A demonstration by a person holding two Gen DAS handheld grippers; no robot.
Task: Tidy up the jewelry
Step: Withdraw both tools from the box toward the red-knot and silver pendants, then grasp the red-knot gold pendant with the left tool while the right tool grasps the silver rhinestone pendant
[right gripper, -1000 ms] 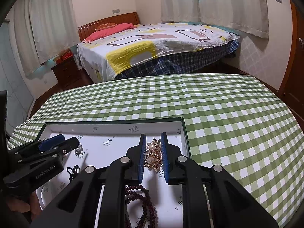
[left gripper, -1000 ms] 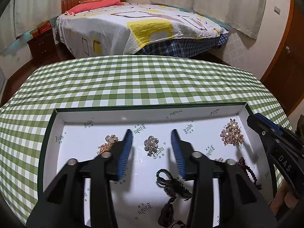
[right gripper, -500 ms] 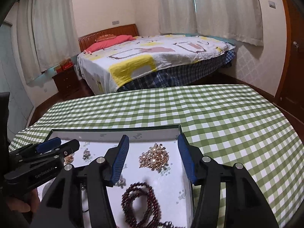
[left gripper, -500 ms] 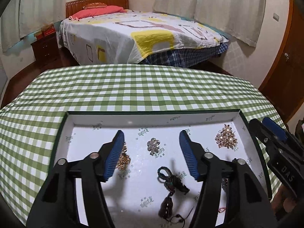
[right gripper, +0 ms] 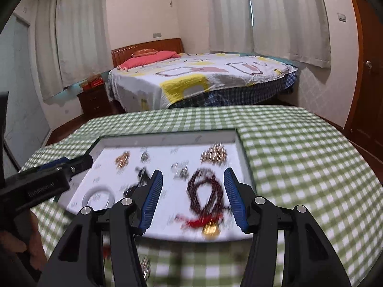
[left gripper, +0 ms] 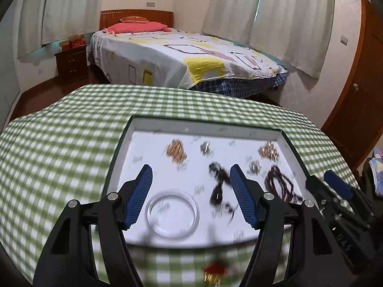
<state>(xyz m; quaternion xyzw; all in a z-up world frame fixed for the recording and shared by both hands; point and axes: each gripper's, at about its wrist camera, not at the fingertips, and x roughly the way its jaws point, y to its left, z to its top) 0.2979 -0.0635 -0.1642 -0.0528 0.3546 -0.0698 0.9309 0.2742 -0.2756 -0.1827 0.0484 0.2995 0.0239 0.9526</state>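
A shallow white tray [left gripper: 205,125] with a dark green rim lies on the green checked tablecloth. It holds a gold brooch [left gripper: 176,150], a silver brooch [left gripper: 205,147], a pearl brooch [left gripper: 268,151], a dark cord necklace [left gripper: 219,184], a dark red bead bracelet [left gripper: 282,184] and a clear bangle [left gripper: 172,212]. My left gripper [left gripper: 191,174] hovers over the tray's near half, its jaws opening with nothing gripped. My right gripper [right gripper: 194,174] is open above the bead bracelet [right gripper: 205,191], with the pearl brooch [right gripper: 214,155] lying free beyond it. A red tassel with a gold piece [right gripper: 208,226] lies near the tray's [right gripper: 167,138] front edge.
Small blurred pieces, one red and gold [left gripper: 213,272], lie on the cloth [left gripper: 59,155] in front of the tray. A bed [left gripper: 179,55] stands beyond the table and a wooden door [left gripper: 359,95] is at the right. Both views are motion-blurred.
The right gripper let go of the pearl brooch and opened. The left jaws widened. Both grippers drew back and up from the tray, bringing the clear bangle and the tray's near edge into view.
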